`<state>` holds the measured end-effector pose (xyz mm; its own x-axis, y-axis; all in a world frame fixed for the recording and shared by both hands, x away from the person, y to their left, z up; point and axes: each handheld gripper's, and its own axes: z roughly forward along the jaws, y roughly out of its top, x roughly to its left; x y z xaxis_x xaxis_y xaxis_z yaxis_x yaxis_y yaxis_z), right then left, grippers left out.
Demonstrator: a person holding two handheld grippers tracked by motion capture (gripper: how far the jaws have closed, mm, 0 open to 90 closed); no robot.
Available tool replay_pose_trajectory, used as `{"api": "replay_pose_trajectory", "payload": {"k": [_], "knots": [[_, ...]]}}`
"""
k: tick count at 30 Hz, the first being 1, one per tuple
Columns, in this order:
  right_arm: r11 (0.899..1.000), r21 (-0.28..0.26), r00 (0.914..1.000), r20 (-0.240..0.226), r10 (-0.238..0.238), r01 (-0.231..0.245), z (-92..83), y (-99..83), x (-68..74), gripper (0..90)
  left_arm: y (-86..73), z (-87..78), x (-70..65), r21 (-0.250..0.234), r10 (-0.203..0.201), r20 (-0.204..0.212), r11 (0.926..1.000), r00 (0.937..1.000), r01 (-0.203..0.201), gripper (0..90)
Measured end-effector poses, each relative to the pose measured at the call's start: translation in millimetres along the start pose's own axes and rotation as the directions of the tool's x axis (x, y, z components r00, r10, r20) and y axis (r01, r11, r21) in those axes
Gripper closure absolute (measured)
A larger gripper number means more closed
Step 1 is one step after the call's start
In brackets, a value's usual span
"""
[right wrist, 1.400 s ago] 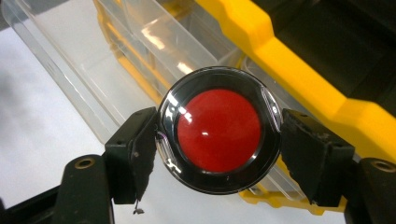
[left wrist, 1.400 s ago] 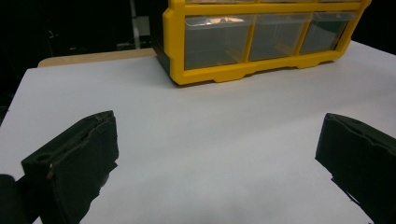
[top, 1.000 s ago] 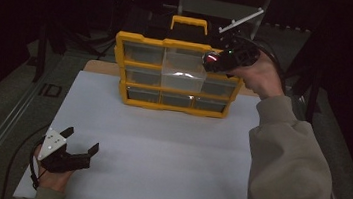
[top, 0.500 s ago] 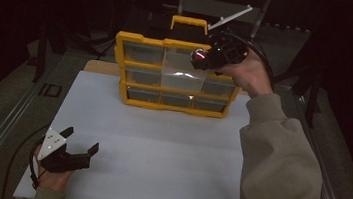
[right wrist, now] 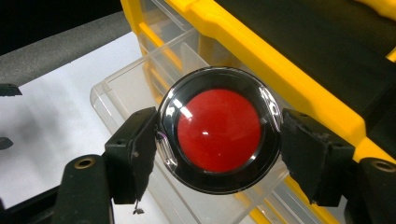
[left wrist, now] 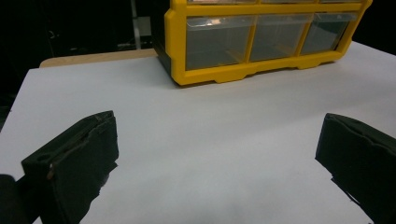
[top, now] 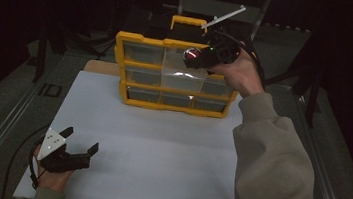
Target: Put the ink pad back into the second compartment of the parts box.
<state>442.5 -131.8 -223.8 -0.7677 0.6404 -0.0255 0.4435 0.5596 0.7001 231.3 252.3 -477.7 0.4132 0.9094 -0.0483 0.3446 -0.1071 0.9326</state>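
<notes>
One red button (right wrist: 219, 130) sits pinched in the right gripper (right wrist: 219, 133), above the pulled-out drawer (top: 183, 75) of the yellow organiser (top: 177, 74) — nine drawers. The left gripper (top: 79, 141) gapes empty, well short of it.

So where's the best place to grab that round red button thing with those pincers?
By its black rim, on two opposite sides, as the right gripper does now. The red button is a round disc with a domed face that offers no purchase, while the rim gives the pads two opposing edges. It hangs over the pulled-out clear drawer of the yellow organizer.
</notes>
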Motion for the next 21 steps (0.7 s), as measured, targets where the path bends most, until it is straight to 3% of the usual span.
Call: {"api": "replay_pose_trajectory", "payload": {"k": [6, 10, 14, 21], "knots": [[1.000, -0.014, 0.9999, -0.009, 0.012, -0.012, 2.5, -1.7, -0.8, 29.4, -0.1, 0.3, -0.1, 0.001, -0.001, 0.002, 1.0000, 1.0000, 0.001, 0.0], [0.999, -0.030, 0.9997, 0.013, 0.020, -0.020, 3.2, -1.4, 0.4, 10.0, 0.0, 0.5, -0.4, 0.002, 0.001, 0.001, 1.0000, 1.0000, -0.001, 0.0], [0.999, -0.035, 0.9993, 0.038, 0.004, -0.003, 1.2, -2.0, 0.4, 9.5, -0.2, 0.3, 0.0, 0.000, -0.003, 0.001, 1.0000, 1.0000, 0.003, 0.0], [1.000, -0.009, 0.9991, 0.041, -0.009, 0.009, -0.1, -6.4, -2.0, 9.5, -0.1, 0.4, -0.4, 0.001, 0.000, 0.001, 1.0000, 1.0000, 0.000, 0.0]]}}
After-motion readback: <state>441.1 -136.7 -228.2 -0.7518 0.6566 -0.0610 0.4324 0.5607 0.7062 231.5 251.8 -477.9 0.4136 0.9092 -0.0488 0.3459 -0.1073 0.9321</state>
